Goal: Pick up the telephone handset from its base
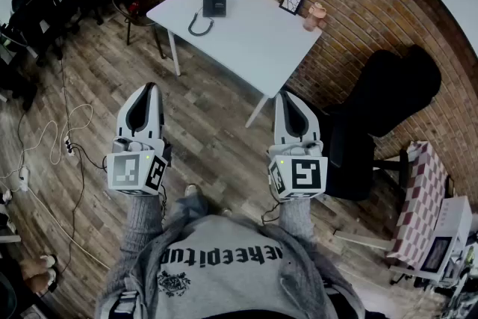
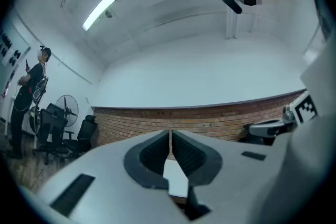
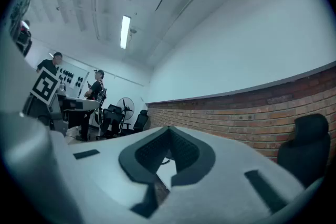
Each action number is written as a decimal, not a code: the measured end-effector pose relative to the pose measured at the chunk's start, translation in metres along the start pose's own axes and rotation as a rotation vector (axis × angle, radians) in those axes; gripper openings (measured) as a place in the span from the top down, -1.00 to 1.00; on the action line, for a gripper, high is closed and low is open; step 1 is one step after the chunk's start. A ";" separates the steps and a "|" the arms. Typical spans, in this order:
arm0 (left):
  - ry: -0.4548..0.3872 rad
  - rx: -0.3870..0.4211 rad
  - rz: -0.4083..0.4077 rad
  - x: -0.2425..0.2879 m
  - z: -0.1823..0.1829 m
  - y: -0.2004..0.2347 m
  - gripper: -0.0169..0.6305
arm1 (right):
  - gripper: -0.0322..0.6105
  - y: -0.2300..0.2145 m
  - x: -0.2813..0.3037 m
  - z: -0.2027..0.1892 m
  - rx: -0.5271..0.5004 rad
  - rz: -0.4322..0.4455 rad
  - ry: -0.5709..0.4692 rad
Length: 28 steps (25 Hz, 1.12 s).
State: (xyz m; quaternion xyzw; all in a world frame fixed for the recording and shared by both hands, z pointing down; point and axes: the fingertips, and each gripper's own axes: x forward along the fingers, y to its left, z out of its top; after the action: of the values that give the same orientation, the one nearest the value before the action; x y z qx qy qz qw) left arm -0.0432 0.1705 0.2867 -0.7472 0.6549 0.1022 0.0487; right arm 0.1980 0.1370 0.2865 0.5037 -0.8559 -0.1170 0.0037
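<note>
Well beyond left claw (image 1: pixel 151 87) and right claw (image 1: pixel 287 95) lies the handset (image 1: pixel 213 2).

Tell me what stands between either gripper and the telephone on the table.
Nothing visible does. The left gripper and right gripper, both shut, hang over wooden floor; only bare white table top lies before the telephone.

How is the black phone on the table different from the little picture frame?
The phone is dark all over; the picture frame has a dark edge round a light middle. In the head view the phone sits toward the left side of the white table, the frame toward its right. Both rest on that table.
</note>
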 end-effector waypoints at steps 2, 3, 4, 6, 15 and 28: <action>-0.011 -0.018 0.016 0.002 0.001 0.005 0.89 | 0.89 -0.001 0.003 -0.001 0.000 -0.003 0.002; -0.010 -0.020 0.016 0.004 0.001 0.005 0.89 | 0.89 -0.001 0.005 -0.001 0.000 -0.005 0.003; -0.006 -0.016 0.010 0.006 0.000 0.005 0.90 | 0.89 -0.001 0.006 -0.002 0.000 -0.006 0.004; -0.005 -0.018 0.006 0.008 -0.002 0.009 0.90 | 0.89 0.000 0.010 -0.003 0.000 -0.010 0.004; -0.027 -0.032 0.011 0.028 -0.006 0.046 0.90 | 0.89 0.012 0.041 -0.006 -0.008 -0.035 0.012; -0.049 -0.008 -0.057 0.072 -0.008 0.107 0.90 | 0.89 0.035 0.098 -0.011 0.029 -0.119 -0.013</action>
State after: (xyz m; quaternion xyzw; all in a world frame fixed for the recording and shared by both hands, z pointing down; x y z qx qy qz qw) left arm -0.1397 0.0846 0.2856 -0.7630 0.6316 0.1215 0.0647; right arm 0.1208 0.0662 0.2932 0.5529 -0.8261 -0.1079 -0.0163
